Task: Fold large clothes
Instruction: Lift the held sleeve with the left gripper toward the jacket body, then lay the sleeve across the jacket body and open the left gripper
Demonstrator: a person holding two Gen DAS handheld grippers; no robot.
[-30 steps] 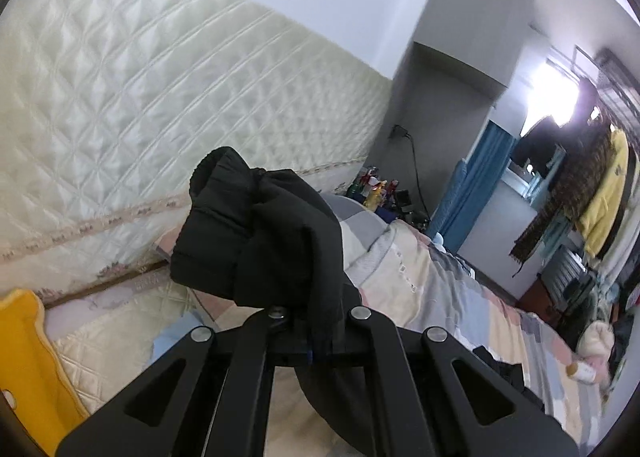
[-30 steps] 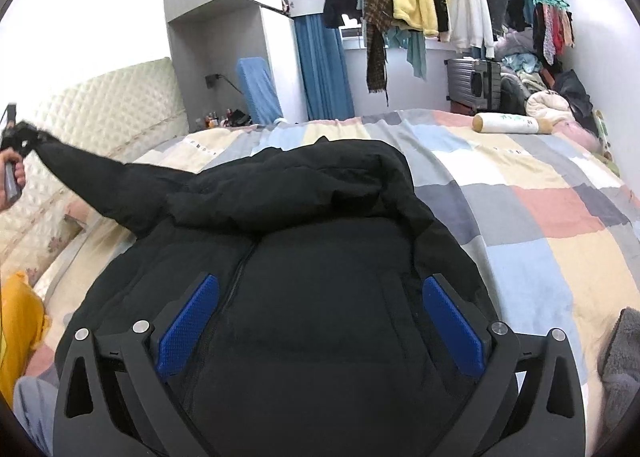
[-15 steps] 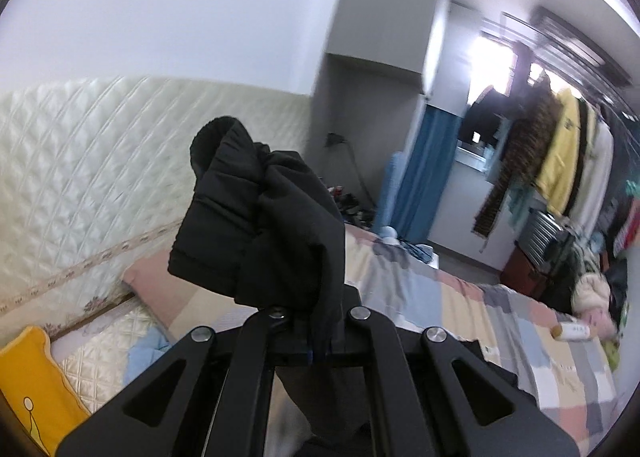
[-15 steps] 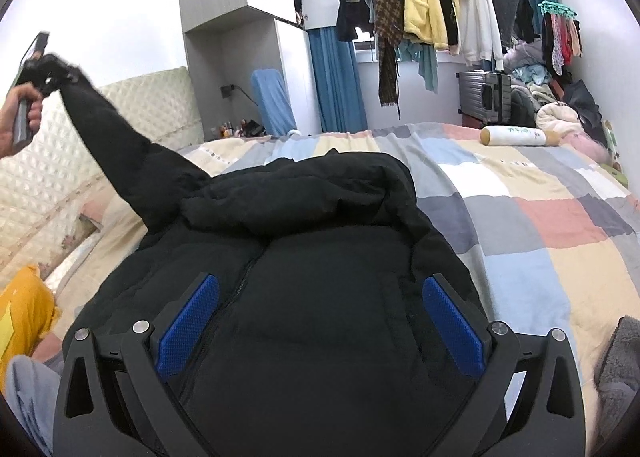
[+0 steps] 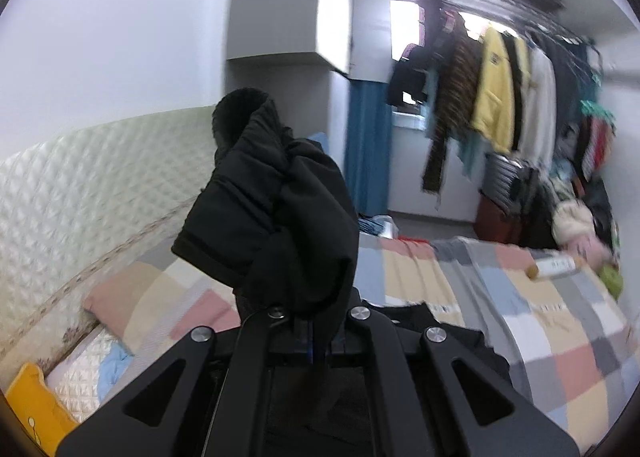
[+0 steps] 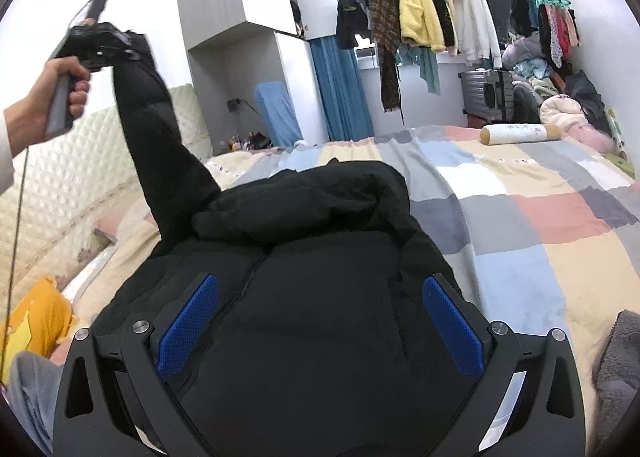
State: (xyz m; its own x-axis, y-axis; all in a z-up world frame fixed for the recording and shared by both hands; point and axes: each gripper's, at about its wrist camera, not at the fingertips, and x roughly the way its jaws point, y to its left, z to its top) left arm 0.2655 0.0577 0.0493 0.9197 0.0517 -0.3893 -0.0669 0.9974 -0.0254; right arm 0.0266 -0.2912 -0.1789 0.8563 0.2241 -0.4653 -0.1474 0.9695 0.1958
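Note:
A large black padded jacket lies front-up on the bed, its hood bunched at the far end. My left gripper is shut on the cuff of the jacket's left sleeve and holds it high in the air. In the right wrist view that sleeve rises steeply from the shoulder up to the left gripper in a hand. My right gripper is open, with blue pads spread wide just above the jacket's chest.
The bed has a patchwork quilt and a cream quilted headboard at the left. A yellow cushion lies at the near left, a bolster at the far right. Clothes hang on a rack beyond the bed.
My left gripper has lifted the sleeve cuff from low beside the headboard to high above the bed and swung toward the room. My right gripper has stayed open over the jacket.

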